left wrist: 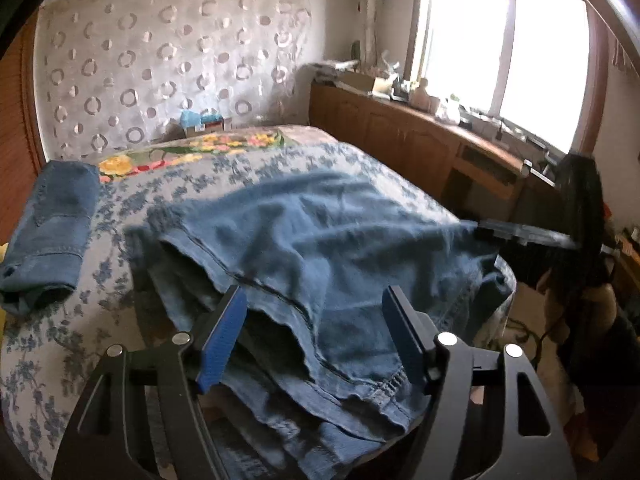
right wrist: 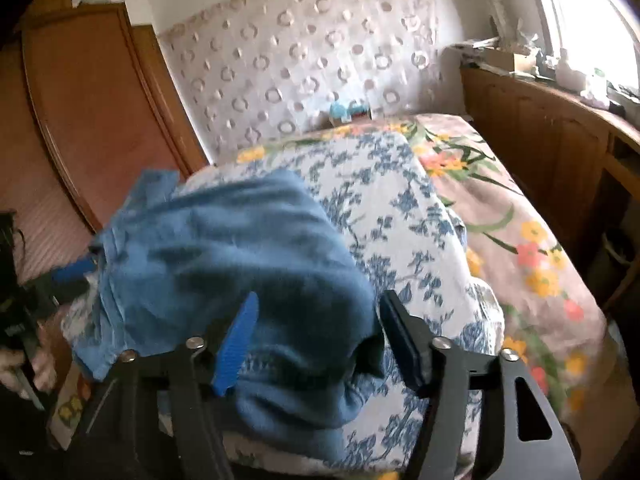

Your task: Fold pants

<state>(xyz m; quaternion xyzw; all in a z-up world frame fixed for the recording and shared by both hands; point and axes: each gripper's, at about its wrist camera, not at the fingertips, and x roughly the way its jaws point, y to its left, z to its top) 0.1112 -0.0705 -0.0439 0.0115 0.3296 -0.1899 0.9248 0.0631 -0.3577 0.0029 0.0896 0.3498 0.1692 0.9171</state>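
**Letting go after the fold**

On the far left of the bed a folded pair already lay. Nearer me the pants lay bunched at the bed's near edge. My left gripper had its fingers released, denim between them but unpinched. My right gripper likewise stood released over the cloth. I judged I should lift both clear without snagging a hem, then flatten the fold.

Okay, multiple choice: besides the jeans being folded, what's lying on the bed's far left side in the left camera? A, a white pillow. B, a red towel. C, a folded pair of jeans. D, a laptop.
C: a folded pair of jeans lies on the floral bedspread, apart from the jeans being folded.
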